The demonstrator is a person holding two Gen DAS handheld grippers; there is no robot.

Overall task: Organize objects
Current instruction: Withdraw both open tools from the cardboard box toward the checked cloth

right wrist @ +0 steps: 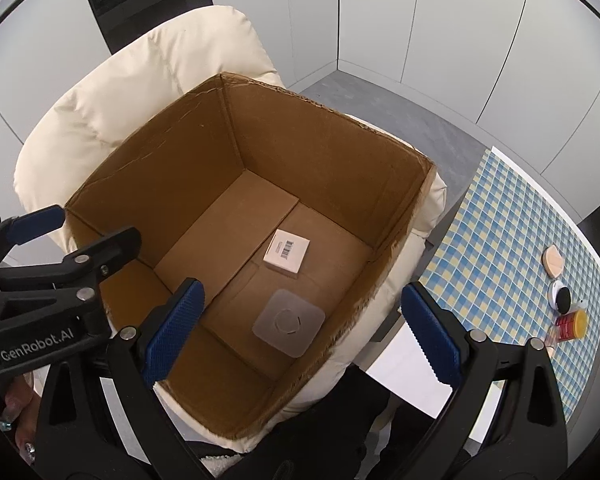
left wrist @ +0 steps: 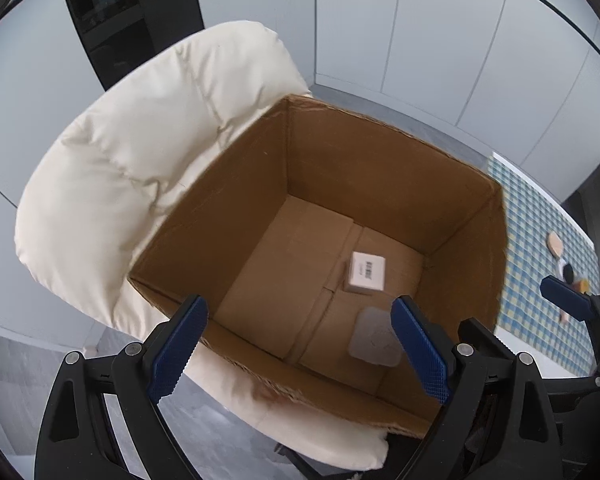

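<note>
So from your left wrist cam, your left gripper (left wrist: pixel 300 350) is hanging over the near edge of the box (left wrist: pixel 380 168), pads wide apart with nothing between them. The box is open on top and sits on a cream padded chair (left wrist: pixel 140 152). Down on the box floor there's a small white carton (left wrist: pixel 367 271) with a barcode, and just nearer to you a flat translucent lid (left wrist: pixel 374 338), partly hidden behind your right-hand pad. The two look close together but not touching. Off to the right you can see the checkered table (left wrist: pixel 540 240) with a few small items on it, too tiny to make out here, and a bit of your right gripper (left wrist: pixel 572 300) poking in at that edge. Switching to the right wrist cam, your right gripper (right wrist: pixel 300 334) is also spread open and empty, over the near right corner of the box (right wrist: pixel 320 140). Same carton (right wrist: pixel 286 253) and lid (right wrist: pixel 288 322) on the floor, a clear gap between them. Your left gripper (right wrist: pixel 60 240) comes in from the left over the box wall. On the table (right wrist: pixel 500 220) there's a beige puff (right wrist: pixel 551 258), a black-and-white round compact (right wrist: pixel 561 299) and a yellow-capped jar (right wrist: pixel 572 322), all bunched along the right side.
</note>
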